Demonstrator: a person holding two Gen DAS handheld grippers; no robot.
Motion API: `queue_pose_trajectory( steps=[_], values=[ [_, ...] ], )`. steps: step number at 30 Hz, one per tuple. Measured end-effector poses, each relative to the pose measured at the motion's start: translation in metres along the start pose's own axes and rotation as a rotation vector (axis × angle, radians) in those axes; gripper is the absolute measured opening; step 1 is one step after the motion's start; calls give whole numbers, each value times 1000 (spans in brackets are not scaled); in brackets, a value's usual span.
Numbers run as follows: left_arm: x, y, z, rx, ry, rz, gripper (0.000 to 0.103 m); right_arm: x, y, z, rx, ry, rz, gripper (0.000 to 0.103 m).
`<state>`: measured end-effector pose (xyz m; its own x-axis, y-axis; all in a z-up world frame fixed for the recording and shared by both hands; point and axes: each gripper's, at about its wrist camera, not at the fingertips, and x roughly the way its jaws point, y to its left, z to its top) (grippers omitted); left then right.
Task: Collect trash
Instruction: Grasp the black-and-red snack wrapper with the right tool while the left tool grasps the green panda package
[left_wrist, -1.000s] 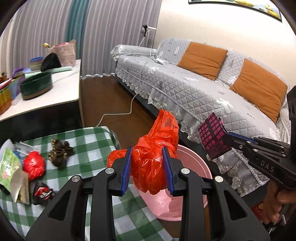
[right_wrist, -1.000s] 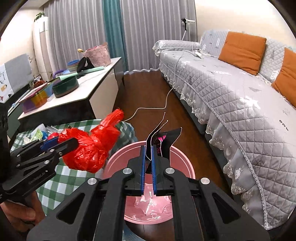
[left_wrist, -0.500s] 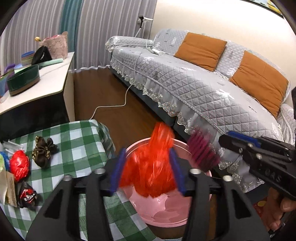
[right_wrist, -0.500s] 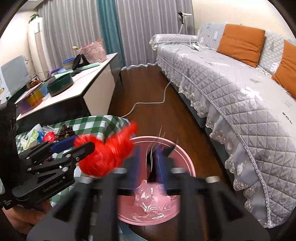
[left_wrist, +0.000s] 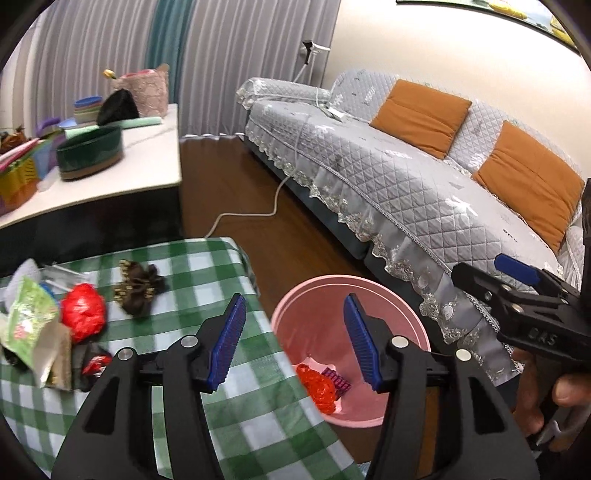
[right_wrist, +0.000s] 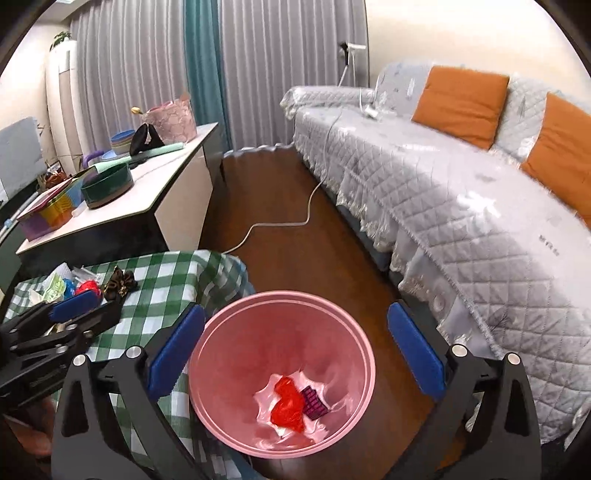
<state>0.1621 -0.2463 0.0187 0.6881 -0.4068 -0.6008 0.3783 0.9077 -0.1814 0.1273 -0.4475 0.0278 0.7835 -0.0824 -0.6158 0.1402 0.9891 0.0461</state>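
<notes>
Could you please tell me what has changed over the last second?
Both tools opened: the left tool dropped the red bag and the right tool the purple wrapper into the pink bin. The trash pile on the checked cloth is unchanged.

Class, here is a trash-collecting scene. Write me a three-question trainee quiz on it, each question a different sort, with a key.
1. True or false: the left tool grips a red plastic bag.
2. Multiple choice: the pink bin stands A) on the sofa, B) on the floor beside the checked table, C) on the white counter.
3. Fill in: beside the red plastic bag in the pink bin lies a ____ wrapper.

Key: 1 false, both the left and right tool are open and empty; 2 B; 3 magenta.
</notes>
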Motion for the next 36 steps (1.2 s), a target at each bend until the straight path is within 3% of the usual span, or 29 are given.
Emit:
queue_pose_trajectory(
  steps=[5,10,16,21,28,36],
  values=[
    [-34,14,-2,-4,-21,35,59,-11,22,5,-40,-7,-74,98],
    [-72,38,-7,-8,-44,76,60,-27,38,4,-12,-21,60,98],
    [-113,71,-15,-26,-68,127,61,-46,76,9,-35,-68,122,95],
    [-148,104,-15,-33,-114,173,61,-51,105,11,-57,-67,162,83],
    [-181,164,1,-78,-166,253,61,-52,128,7,-38,-73,219,54],
    [-175,218,14,-109,-173,334,61,-32,168,-2,-88,-35,317,49]
  ],
)
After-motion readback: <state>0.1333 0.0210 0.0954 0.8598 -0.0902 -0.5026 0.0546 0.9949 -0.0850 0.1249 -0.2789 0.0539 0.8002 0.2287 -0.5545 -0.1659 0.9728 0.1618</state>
